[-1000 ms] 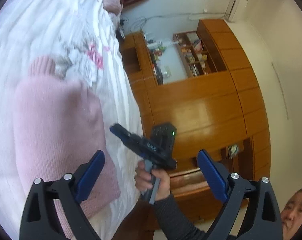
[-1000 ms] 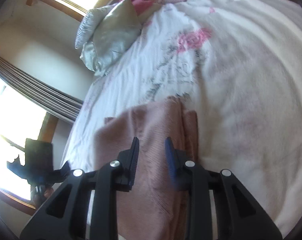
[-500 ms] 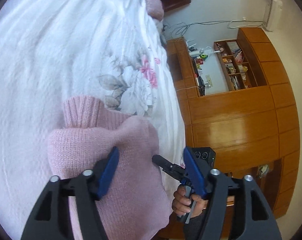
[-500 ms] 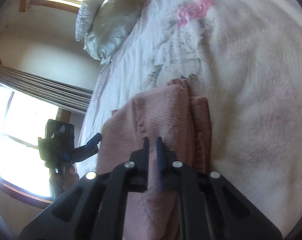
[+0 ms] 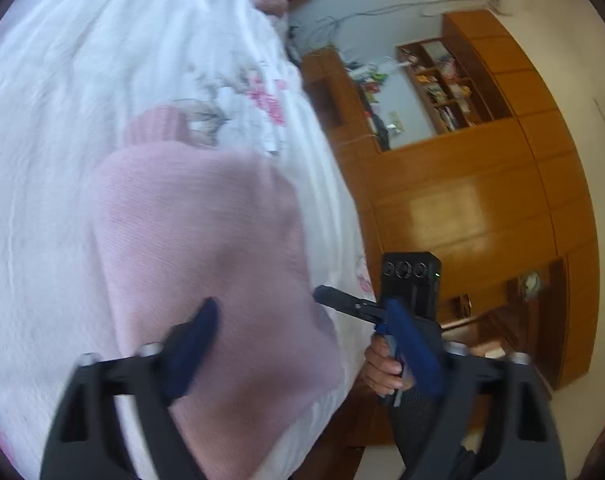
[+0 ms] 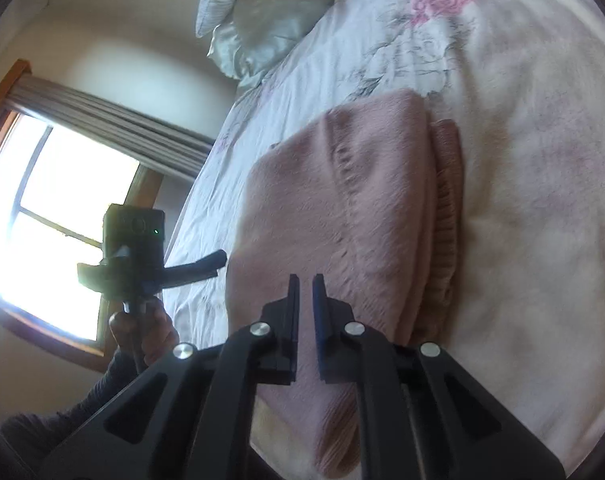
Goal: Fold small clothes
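Judging from the bedspread (image 5: 54, 128), one pink sweater (image 5: 206, 248) lies folded at its edge, sleeves tucked; a final fold or tidy-up seems all that's left. At five o'clock, my right gripper (image 6: 305, 312), fingers nearly together, grips nothing. My left gripper (image 5: 302, 344) is spread wide, empty, at seven o'clock.

Home bedroom: floral-quilted bed (image 6: 502, 60); pillow (image 6: 262, 20); wooden wardrobe (image 5: 482, 208)
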`<state>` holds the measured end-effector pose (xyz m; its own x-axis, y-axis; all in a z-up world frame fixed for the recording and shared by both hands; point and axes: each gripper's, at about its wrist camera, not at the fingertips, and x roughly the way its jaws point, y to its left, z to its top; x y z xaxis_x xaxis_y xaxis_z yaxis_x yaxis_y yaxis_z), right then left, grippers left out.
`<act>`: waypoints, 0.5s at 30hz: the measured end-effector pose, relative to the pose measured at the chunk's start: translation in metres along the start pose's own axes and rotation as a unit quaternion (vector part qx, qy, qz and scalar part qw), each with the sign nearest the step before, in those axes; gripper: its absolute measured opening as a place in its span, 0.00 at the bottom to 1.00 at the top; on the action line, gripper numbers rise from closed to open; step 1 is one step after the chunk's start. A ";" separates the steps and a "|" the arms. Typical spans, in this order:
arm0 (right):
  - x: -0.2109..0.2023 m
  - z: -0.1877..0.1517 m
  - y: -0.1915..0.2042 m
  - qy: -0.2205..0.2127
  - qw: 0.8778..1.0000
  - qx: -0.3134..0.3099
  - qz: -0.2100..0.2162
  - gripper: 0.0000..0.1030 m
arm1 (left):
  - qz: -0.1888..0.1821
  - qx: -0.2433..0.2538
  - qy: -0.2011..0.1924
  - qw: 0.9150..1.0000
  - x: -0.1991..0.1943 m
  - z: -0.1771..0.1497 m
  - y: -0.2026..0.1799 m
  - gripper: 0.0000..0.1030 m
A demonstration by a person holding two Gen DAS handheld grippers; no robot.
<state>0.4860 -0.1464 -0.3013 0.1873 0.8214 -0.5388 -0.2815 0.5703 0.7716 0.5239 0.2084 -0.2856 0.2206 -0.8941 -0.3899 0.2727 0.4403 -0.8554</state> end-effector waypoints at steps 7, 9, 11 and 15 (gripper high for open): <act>0.003 -0.014 -0.028 -0.009 0.997 0.049 -0.059 0.06 | 0.035 -0.006 0.038 0.999 0.027 -0.025 0.011 0.96; -0.011 -0.023 -0.007 -0.021 0.998 0.034 -0.041 0.16 | 0.016 -0.031 0.029 0.999 0.013 -0.029 0.005 0.96; -0.020 -0.034 0.013 -0.019 1.000 0.013 -0.001 0.18 | -0.013 -0.033 0.025 0.999 0.003 -0.038 0.000 0.96; 0.002 -0.055 0.006 0.021 1.000 0.015 -0.011 0.23 | 0.042 -0.049 0.076 0.995 0.017 -0.066 0.020 0.96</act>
<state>0.4329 -0.1423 -0.3166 0.1535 0.8077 -0.5692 -0.2483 0.5891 0.7690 0.4711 0.1960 -0.3318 0.0931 -0.8596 -0.5024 0.1646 0.5110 -0.8437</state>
